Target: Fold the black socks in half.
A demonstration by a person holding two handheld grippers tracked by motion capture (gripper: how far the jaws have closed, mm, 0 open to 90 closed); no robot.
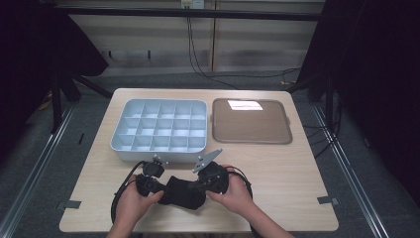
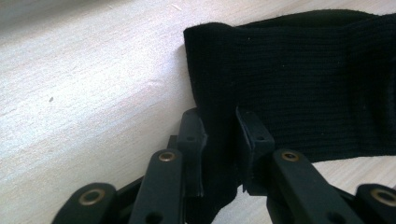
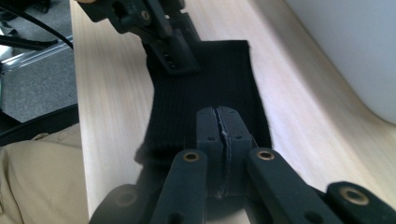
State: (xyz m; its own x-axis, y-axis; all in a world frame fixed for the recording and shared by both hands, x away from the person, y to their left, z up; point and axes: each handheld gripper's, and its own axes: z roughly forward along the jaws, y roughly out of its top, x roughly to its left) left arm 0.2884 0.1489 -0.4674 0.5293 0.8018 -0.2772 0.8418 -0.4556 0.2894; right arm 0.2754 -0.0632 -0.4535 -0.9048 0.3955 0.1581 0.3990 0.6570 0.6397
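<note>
A black ribbed cloth (image 1: 184, 192) lies low in the middle of the high view, on the near part of the light wooden counter (image 1: 292, 178), stretched between the two grippers that the person's hands hold. The left gripper (image 1: 157, 187) sits at the cloth's left end; in the left gripper view its jaws stand either side of a fold of the cloth (image 2: 299, 88) with a narrow gap between them, the fabric passing through that gap, and I cannot tell whether the pads press on it. The right gripper (image 1: 200, 184) is at the cloth's right end; in the right gripper view its jaws are pressed together, with the cloth (image 3: 210, 93) caught between them, its edge showing as a thin line, while the left gripper (image 3: 175, 56) shows at the upper left of that frame on the far end of the cloth. Above the hands in the high view stands a pale grey tray with many compartments (image 1: 130, 147), just beyond the grippers, and to its right a flat brown tray (image 1: 250, 121) lies beside it.
</note>
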